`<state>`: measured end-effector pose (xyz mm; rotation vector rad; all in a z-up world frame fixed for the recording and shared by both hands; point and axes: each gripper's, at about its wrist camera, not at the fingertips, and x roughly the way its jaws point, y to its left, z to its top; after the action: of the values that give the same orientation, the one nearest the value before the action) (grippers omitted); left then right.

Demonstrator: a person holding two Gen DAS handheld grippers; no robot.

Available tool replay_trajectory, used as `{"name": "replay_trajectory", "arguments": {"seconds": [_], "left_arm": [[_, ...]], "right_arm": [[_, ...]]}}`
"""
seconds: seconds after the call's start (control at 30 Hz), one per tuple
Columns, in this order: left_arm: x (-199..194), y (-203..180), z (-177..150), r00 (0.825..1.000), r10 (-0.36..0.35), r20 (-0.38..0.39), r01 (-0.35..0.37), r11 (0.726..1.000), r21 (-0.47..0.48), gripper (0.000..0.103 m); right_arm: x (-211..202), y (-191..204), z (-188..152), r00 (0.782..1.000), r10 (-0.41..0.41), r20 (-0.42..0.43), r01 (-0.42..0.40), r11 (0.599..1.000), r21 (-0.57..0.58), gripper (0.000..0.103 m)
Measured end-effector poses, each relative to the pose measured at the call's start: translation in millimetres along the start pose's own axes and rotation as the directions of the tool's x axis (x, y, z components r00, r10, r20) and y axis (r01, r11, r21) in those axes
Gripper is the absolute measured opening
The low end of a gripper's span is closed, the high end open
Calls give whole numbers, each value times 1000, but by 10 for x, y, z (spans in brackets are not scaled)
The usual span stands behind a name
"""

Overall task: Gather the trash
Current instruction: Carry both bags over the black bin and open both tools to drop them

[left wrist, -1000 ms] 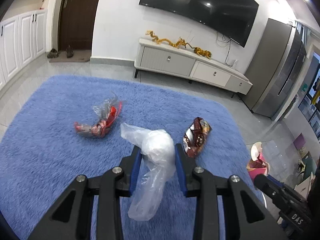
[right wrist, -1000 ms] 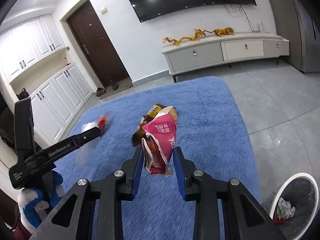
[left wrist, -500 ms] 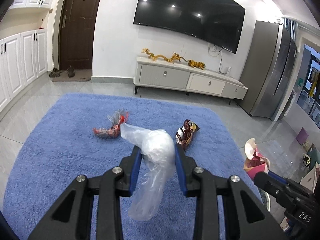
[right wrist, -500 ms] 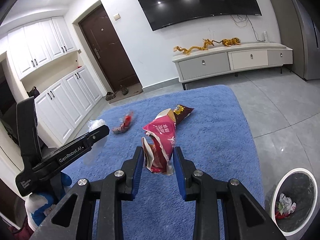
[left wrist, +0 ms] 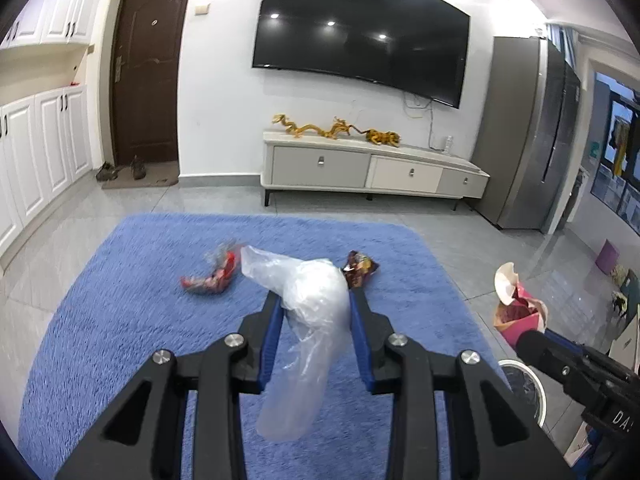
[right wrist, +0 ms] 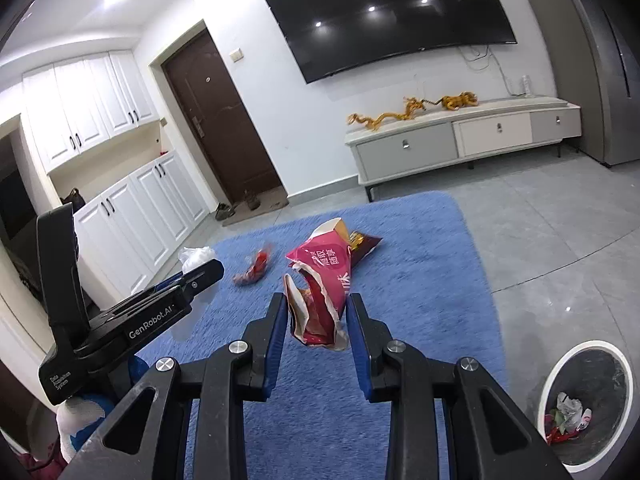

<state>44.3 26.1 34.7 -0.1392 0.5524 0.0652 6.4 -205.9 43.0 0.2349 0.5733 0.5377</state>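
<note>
Trash in both tools: clear plastic bag [left wrist: 312,320] being clenched between the blue pads of the left tool [left wrist: 314,322], hanging above the blue rug [left wrist: 120,312]; torn pink snack carton [right wrist: 320,292] being gripped in the right tool [right wrist: 318,316]. Red wrapper [left wrist: 212,276] and dark snack bag [left wrist: 360,272] lying on the rug beyond. White bin [right wrist: 588,404] standing on the tiled floor, holding scraps.

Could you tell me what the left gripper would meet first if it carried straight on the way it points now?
Probably the blue rug, near the brown snack wrapper; depth is uncertain.
</note>
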Motion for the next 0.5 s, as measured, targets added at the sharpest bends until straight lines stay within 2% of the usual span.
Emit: {"name": "replay_trajectory", "arguments": {"seconds": [0.27,0.37,0.5], "left_arm": [[54,-666,109,995,-103,1,102,990,97,31],[123,-1030,108,985,-170,-25,172,975,142,31],[243,-1577,79,957,-276,-87,288,939,189,31]], "right_arm": [[-373,-396,-4,994,-77,71,73,996,57,29],[-567,-653,-35,986,-137,98,127,986,105,29],[-835,-1013,-118,966,-230,118,209,963,167,29]]}}
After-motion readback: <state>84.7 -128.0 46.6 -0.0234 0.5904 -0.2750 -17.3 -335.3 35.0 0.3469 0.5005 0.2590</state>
